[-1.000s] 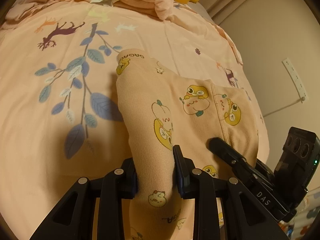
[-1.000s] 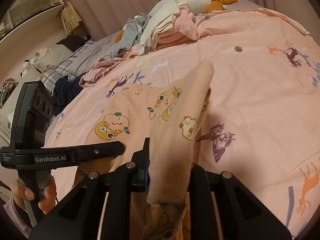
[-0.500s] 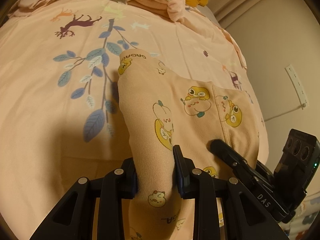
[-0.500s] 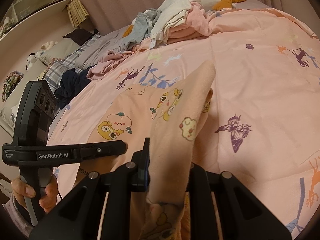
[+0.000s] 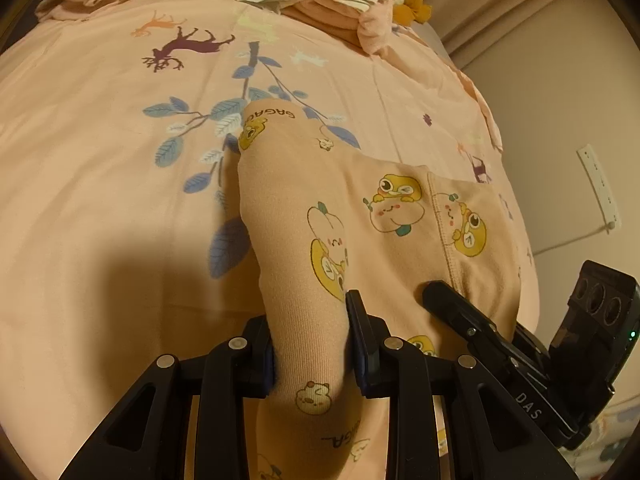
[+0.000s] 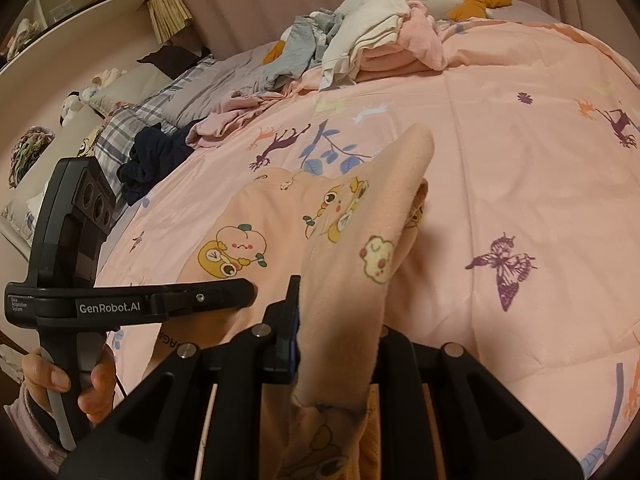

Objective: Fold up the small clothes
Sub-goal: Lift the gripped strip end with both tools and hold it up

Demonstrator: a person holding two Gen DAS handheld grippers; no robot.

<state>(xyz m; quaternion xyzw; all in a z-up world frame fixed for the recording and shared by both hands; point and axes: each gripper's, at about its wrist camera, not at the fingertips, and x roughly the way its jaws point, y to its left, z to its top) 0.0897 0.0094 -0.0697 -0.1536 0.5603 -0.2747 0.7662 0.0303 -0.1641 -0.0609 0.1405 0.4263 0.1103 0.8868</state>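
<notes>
Nearest me, my left claw (image 5: 310,346) is clamped on a bunched edge of the garment (image 5: 384,216), and my right claw (image 6: 338,332) pinches another bunched edge of it, the cloth standing up between its fingers and hiding the far finger. Both claws are narrow, holding cloth. The garment is a small peach piece printed with cartoon fruit; past the claws it drapes down onto the duvet (image 5: 100,184) and lies partly flat there, its far hem over the duvet's blue leaf print (image 5: 208,120).

I judge the step to be carrying the gripped edge forward over the flat part, to make a fold. To do it well I should keep both grips firm and level with each other, move them together so the edge stays straight, and lower it squarely onto the far hem before letting go. If one claw leads, the fold will skew; if I lift too high, the flat part will drag along the duvet.

Beyond the garment, at the duvet's far end, sits a clothes pile (image 6: 380,44), well apart.
</notes>
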